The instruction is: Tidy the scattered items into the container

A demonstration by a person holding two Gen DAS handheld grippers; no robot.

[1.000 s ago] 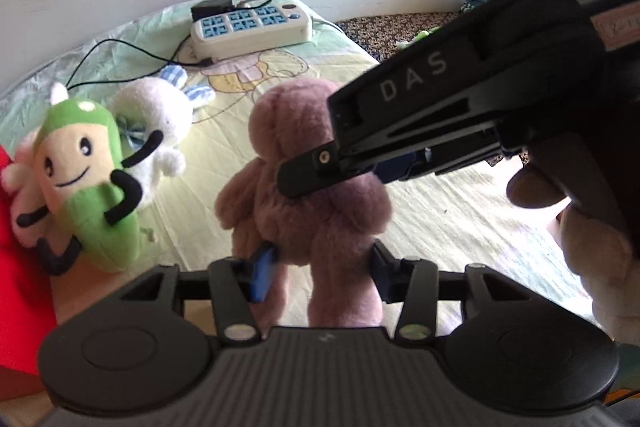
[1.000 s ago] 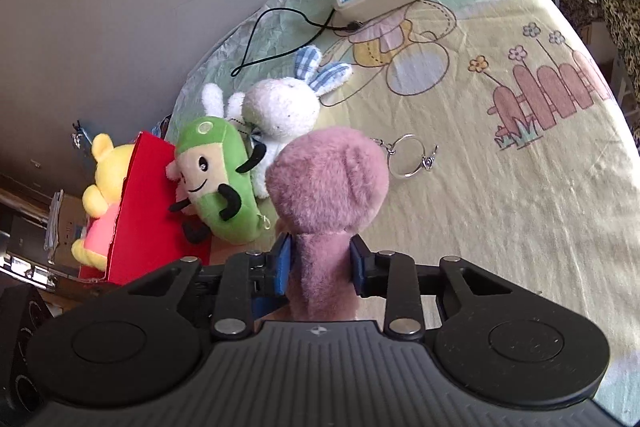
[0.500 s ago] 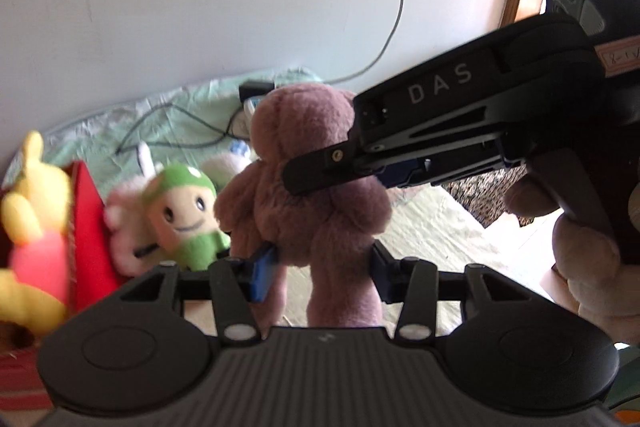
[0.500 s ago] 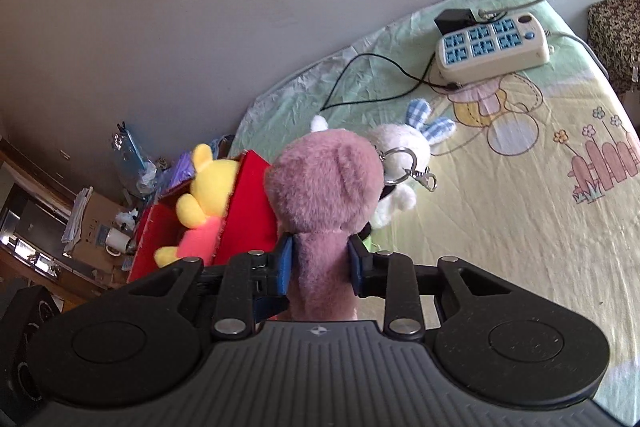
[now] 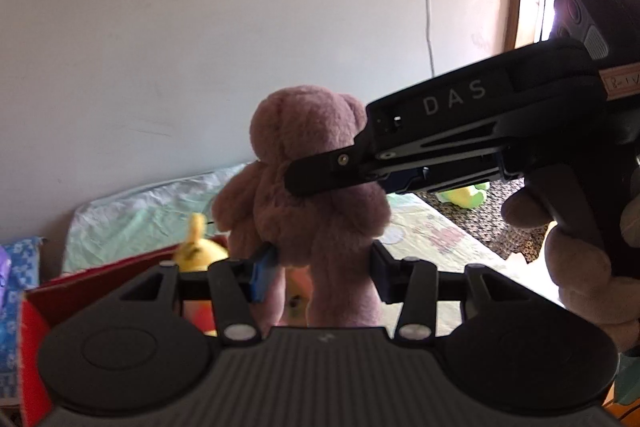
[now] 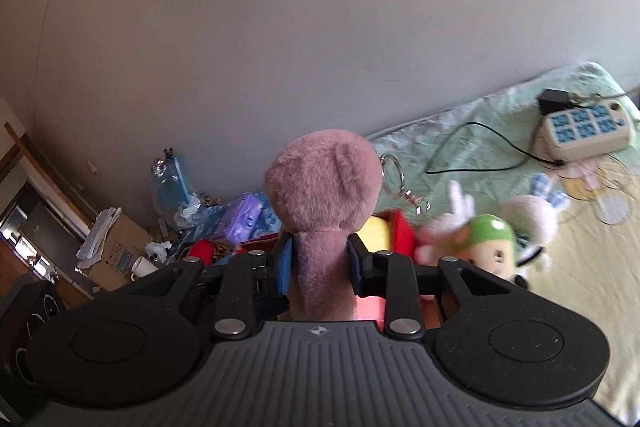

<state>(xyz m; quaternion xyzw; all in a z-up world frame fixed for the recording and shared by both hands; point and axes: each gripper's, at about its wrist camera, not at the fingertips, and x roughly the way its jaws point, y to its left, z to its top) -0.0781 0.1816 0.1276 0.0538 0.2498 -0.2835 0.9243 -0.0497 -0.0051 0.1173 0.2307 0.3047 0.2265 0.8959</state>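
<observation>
A mauve plush bear hangs in the air, held by both grippers. My left gripper is shut on its legs. My right gripper is shut on its neck; it also shows from the side in the left wrist view. Below the bear is the red box with a yellow plush inside; the box rim shows in the right wrist view. A green plush and a white bunny lie on the bed beside the box.
A power strip with a black cable lies at the far end of the bed. A keyring dangles from the bear's head. Clutter and a cardboard box sit on the floor left of the bed. The wall is close behind.
Both grippers have lifted the bear higher and carried it left, from above the bed to over the red box. The views tilted up toward the wall.
</observation>
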